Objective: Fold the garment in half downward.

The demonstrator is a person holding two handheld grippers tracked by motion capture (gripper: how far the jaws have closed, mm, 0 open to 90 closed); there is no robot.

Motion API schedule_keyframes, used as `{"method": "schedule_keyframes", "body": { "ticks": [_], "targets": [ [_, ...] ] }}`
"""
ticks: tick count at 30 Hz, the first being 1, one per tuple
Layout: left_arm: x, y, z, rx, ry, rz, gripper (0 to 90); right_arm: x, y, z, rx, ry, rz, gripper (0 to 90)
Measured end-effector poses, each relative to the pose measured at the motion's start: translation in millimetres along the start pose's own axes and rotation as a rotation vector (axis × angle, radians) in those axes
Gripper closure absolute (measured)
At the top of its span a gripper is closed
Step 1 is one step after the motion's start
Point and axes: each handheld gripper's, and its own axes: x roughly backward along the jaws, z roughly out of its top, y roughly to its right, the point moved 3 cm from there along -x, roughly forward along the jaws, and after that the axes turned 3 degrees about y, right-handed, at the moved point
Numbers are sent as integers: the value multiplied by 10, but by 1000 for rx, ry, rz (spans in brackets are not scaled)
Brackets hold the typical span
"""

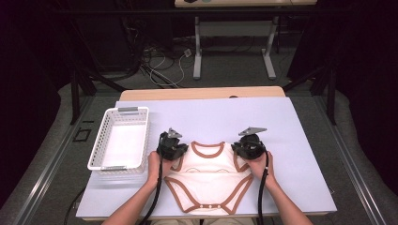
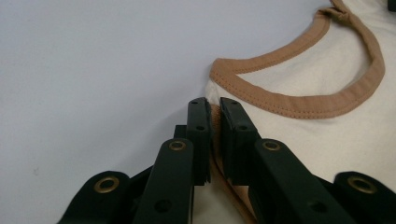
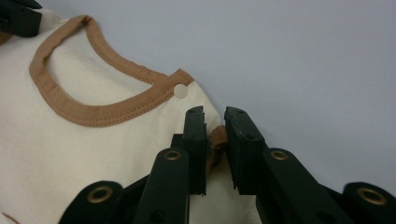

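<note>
A cream baby bodysuit [image 1: 209, 180] with brown trim lies flat on the pale mat, neckline away from me and snap crotch toward me. My left gripper [image 1: 178, 156] sits at its left shoulder. In the left gripper view the jaws [image 2: 213, 108] pinch the brown sleeve trim beside the neckline of the bodysuit [image 2: 317, 140]. My right gripper [image 1: 240, 153] sits at the right shoulder. In the right gripper view its jaws [image 3: 215, 116] hold a bunched bit of brown trim near a white snap on the bodysuit [image 3: 70, 154]. A hand holds each gripper.
A white plastic basket [image 1: 96, 150] stands empty at the left of the mat [image 1: 281, 140], close to my left gripper. A wooden table edge [image 1: 202, 93] runs behind the mat. Beyond it are table legs and cables on the floor.
</note>
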Motion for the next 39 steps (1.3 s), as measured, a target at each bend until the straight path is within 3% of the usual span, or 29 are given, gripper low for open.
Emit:
{"method": "schedule_keyframes", "body": {
  "ticks": [17, 24, 28, 39],
  "targets": [
    [226, 22, 95, -29, 87, -5, 829, 219, -47, 131, 46, 104, -14, 816],
    [303, 47, 109, -40, 93, -14, 829, 323, -66, 165, 38, 120, -8, 816],
    [345, 68, 106, -44, 92, -21, 828, 351, -78, 159, 56, 126, -6, 818],
    [406, 92, 79, -41, 85, -32, 828, 422, -73, 134, 52, 126, -10, 893]
  ]
}}
